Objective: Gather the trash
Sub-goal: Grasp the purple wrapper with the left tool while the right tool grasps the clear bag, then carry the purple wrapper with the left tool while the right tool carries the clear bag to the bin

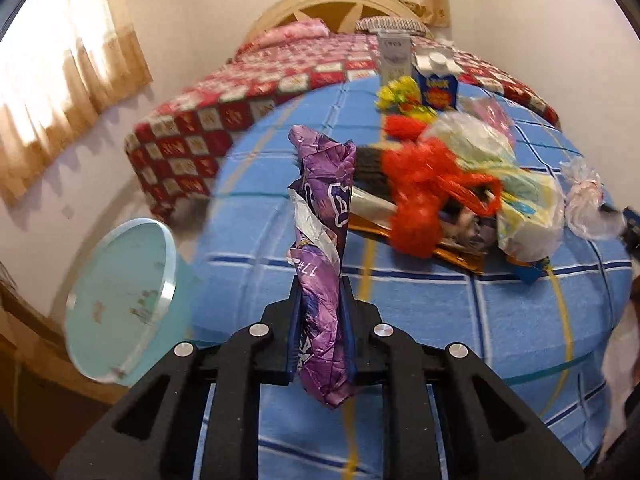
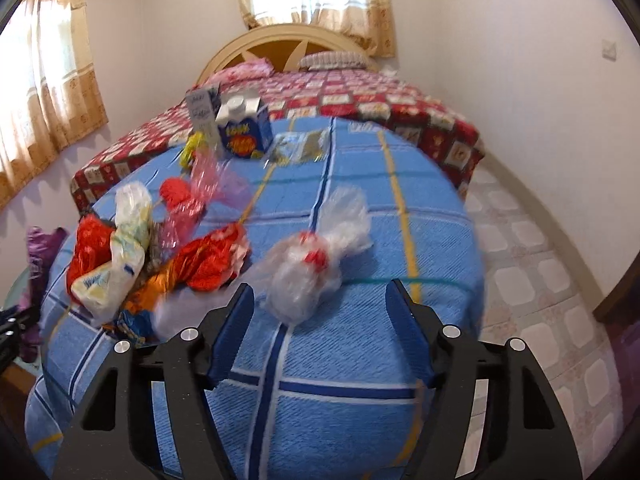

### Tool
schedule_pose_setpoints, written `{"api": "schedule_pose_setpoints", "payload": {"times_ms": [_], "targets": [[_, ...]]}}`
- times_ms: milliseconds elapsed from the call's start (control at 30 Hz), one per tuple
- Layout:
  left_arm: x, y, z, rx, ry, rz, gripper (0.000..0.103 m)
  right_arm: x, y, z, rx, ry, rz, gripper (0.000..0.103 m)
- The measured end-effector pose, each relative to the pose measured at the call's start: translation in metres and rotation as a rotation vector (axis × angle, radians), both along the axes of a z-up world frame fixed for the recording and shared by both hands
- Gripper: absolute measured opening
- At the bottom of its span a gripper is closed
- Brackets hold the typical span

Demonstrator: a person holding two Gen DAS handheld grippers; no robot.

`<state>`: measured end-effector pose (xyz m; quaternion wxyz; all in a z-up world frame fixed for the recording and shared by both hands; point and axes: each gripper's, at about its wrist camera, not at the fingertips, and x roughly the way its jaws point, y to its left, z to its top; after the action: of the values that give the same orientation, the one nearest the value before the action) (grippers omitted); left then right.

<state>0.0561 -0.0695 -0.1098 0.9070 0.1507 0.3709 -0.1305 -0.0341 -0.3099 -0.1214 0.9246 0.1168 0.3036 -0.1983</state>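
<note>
Glossy crinkled purple wrapper [image 1: 324,216] — matt woven blue blanket [image 1: 420,320].

Walls: plain white [image 2: 500,60].
Windows: two, beige curtains [image 2: 52,92], daylight behind.
Bed: cream arched headboard [image 2: 280,40], red patchwork quilt [image 2: 380,108], blue checked blanket [image 2: 360,208].
Floor: pale patterned tiles [image 2: 532,272].

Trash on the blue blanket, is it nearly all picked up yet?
Not yet. Nothing clearly looks binned: the bin beside the bed looks empty, though not all of it shows. In hand: the left gripper is shut on a purple wrapper. The right gripper is open just short of a clear plastic bag. Left: the red and white bags and the cartons.
</note>
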Motion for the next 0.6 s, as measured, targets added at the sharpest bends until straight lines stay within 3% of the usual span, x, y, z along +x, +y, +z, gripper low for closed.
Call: {"api": "schedule_pose_setpoints", "payload": {"times_ms": [133, 233, 333, 367, 500, 600], "targets": [[-0.001, 0.019, 0.019, 0.038, -0.085, 0.035, 0.017, -0.001, -0.005, 0.013, -0.012, -0.019, -0.033, 0.068], [0.009, 0.034, 0.024, 0.061, -0.120, 0.085, 0.017, 0.013, -0.009, 0.006, 0.003, 0.023, -0.036, 0.068], [0.021, 0.047, 0.021, 0.064, -0.102, 0.123, 0.017, 0.035, -0.014, -0.018, 0.063, 0.107, 0.001, 0.045], [0.024, 0.051, 0.020, 0.067, -0.096, 0.132, 0.017, 0.036, -0.014, -0.021, 0.073, 0.102, 0.019, 0.030], [0.028, 0.065, 0.020, 0.095, -0.109, 0.152, 0.017, 0.030, -0.006, -0.007, 0.055, 0.059, 0.062, 0.026], [0.030, 0.082, 0.021, 0.108, -0.117, 0.175, 0.017, 0.021, 0.011, 0.025, -0.015, -0.003, 0.093, 0.026]]}}
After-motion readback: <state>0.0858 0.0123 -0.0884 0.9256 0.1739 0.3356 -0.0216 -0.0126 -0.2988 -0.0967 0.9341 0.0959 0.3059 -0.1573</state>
